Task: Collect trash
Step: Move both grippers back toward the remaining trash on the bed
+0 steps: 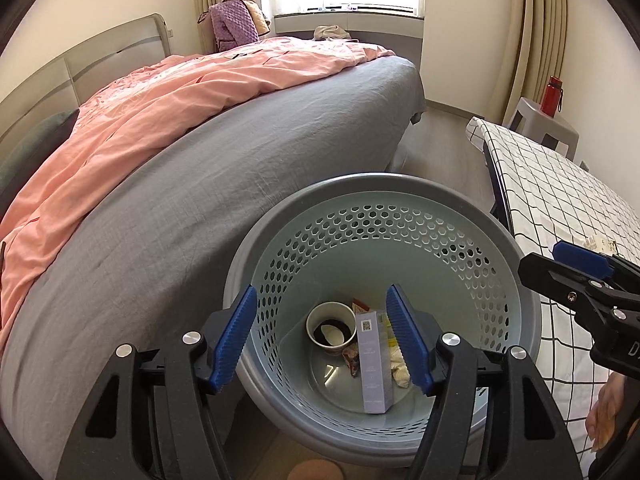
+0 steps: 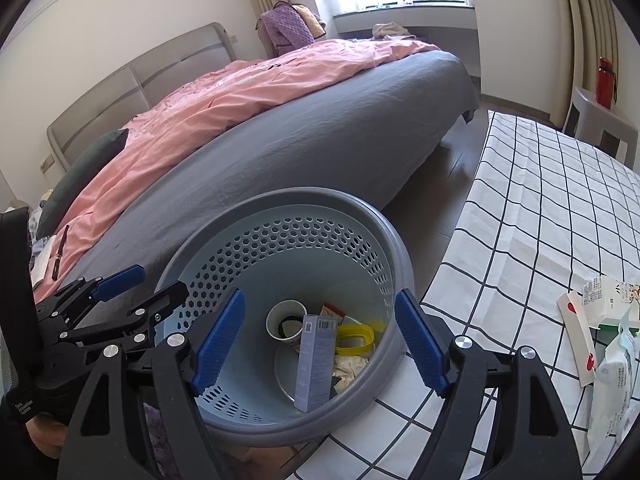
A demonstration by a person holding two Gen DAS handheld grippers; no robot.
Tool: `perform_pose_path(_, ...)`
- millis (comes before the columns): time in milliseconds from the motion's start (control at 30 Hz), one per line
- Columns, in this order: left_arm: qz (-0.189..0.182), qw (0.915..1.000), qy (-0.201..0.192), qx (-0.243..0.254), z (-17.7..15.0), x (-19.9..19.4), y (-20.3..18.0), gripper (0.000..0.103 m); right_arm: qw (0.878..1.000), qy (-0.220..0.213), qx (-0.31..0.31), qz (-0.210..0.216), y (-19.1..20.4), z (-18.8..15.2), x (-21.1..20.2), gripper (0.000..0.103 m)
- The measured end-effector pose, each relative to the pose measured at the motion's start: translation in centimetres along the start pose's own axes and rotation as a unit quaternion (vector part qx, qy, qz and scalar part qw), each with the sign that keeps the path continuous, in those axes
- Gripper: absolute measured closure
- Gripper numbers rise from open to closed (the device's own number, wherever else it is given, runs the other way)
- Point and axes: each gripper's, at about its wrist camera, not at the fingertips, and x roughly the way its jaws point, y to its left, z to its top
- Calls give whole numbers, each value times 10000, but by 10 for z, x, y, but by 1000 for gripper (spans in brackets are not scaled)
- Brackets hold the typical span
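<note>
Both my left tool point(image 1: 322, 336) and right tool point(image 2: 320, 340) gape empty above the perforated grey bin point(image 1: 400, 216), a lilac carton point(image 1: 374, 364) below

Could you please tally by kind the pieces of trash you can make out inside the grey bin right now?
Inside the bin:
Paper cup: 1
Tall lilac carton: 1
Yellow-rimmed lid or container: 1
Crumpled pale wrapper or tissue: 1
Small red-orange packet: 1
Total: 5 that can be told apart; more may lie hidden beneath.

Left tongs point(image 1: 322, 338) and right tongs point(image 2: 320, 340) both gape empty, angled downward.
</note>
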Motion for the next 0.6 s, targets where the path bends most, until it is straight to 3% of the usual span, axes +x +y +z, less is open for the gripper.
perform_pose_path(600,-97,9998,-181,87,0,-12,-11,38,9997,-115,75,-208,-12,-7,-26,26)
